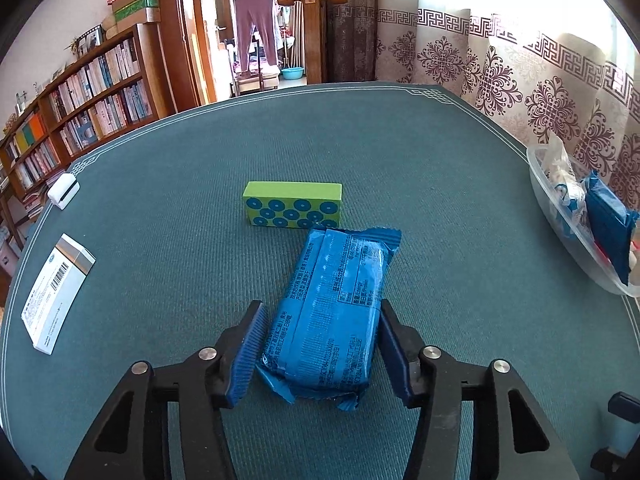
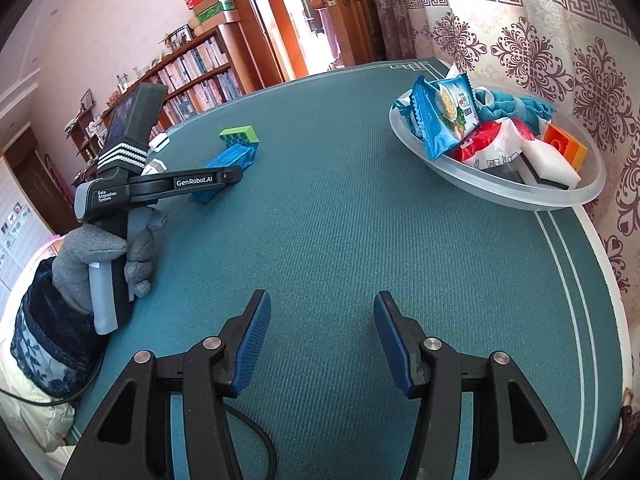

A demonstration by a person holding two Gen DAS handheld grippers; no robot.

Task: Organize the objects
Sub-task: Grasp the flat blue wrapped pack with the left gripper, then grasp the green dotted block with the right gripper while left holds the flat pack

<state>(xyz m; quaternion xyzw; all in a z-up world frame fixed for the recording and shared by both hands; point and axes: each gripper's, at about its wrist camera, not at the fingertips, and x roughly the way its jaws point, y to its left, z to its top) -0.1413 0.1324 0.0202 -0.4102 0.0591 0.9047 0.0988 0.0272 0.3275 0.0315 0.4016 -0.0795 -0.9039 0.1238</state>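
Note:
A blue snack packet [image 1: 334, 320] lies on the teal tablecloth [image 1: 168, 248], slightly askew between the fingers of my left gripper [image 1: 321, 304]. Both blue pads touch its sides, so the gripper is shut on it. Just beyond the packet's far end stands a green block with blue dots [image 1: 292, 205]. In the right wrist view a gloved hand [image 2: 92, 256] holds the left gripper [image 2: 234, 174] over the same packet [image 2: 236, 158] and green block [image 2: 238, 136]. My right gripper [image 2: 321, 296] hovers open over bare cloth with nothing between its pads.
A clear plastic bowl [image 2: 500, 196] at the right table edge holds snack packets, a blue cloth, a white sponge and an orange brick. A white box [image 1: 56, 292] and a small white device [image 1: 64, 190] lie near the left edge. Curtains hang behind the bowl.

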